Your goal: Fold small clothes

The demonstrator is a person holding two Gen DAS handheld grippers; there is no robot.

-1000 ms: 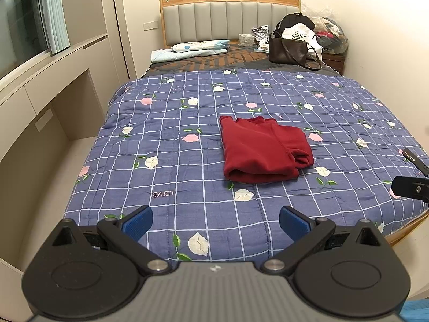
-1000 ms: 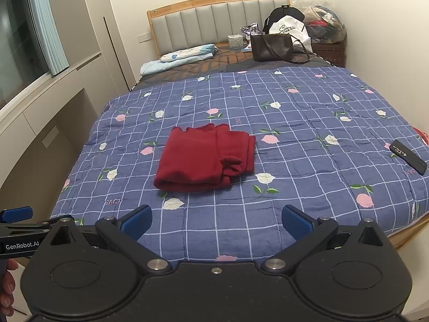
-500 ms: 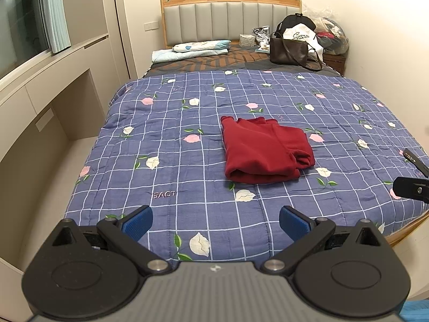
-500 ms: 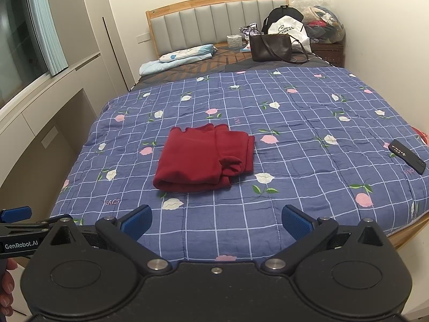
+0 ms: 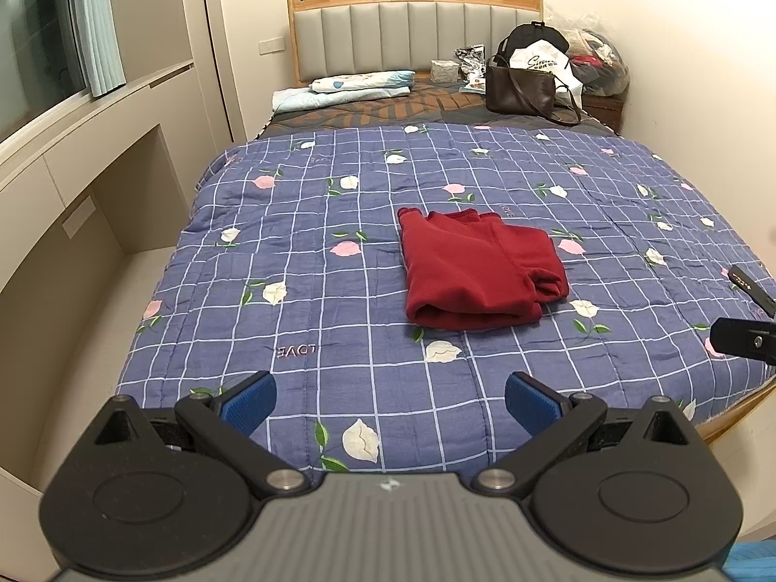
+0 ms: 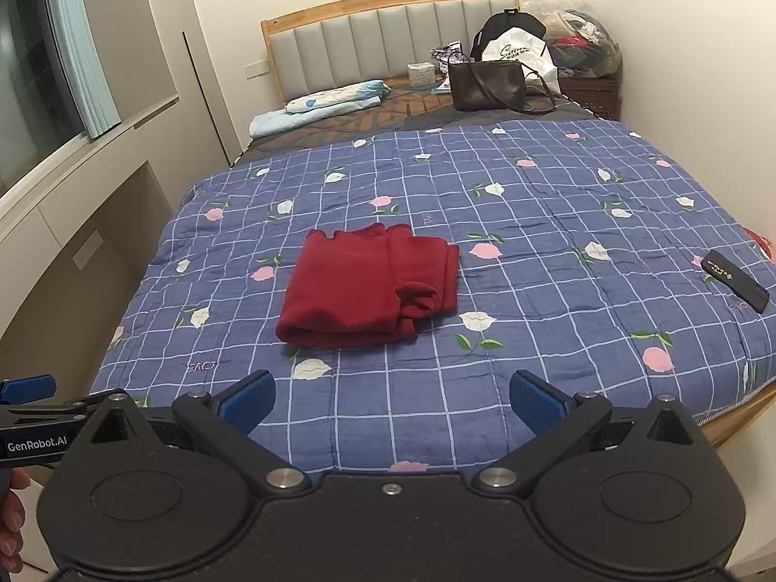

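A dark red garment (image 5: 477,274) (image 6: 371,288) lies folded into a rough rectangle in the middle of the blue checked floral quilt (image 5: 300,262) (image 6: 557,223). My left gripper (image 5: 390,400) is open above the foot of the bed, well short of the garment, with nothing between its blue pads. My right gripper (image 6: 393,400) is open too, held back at the same distance and empty. Part of the right gripper (image 5: 744,339) shows at the right edge of the left wrist view. The left gripper's tip (image 6: 29,385) shows at the left edge of the right wrist view.
A black remote (image 6: 737,280) lies near the quilt's right edge. At the headboard (image 5: 412,29) are a folded light blue blanket (image 5: 349,89), a brown handbag (image 5: 521,89) and piled bags. A built-in desk (image 5: 72,155) runs along the left wall. A hand (image 6: 12,519) holds the left gripper.
Both views have shifted very slightly. The garment lies as before and both grippers stay open.
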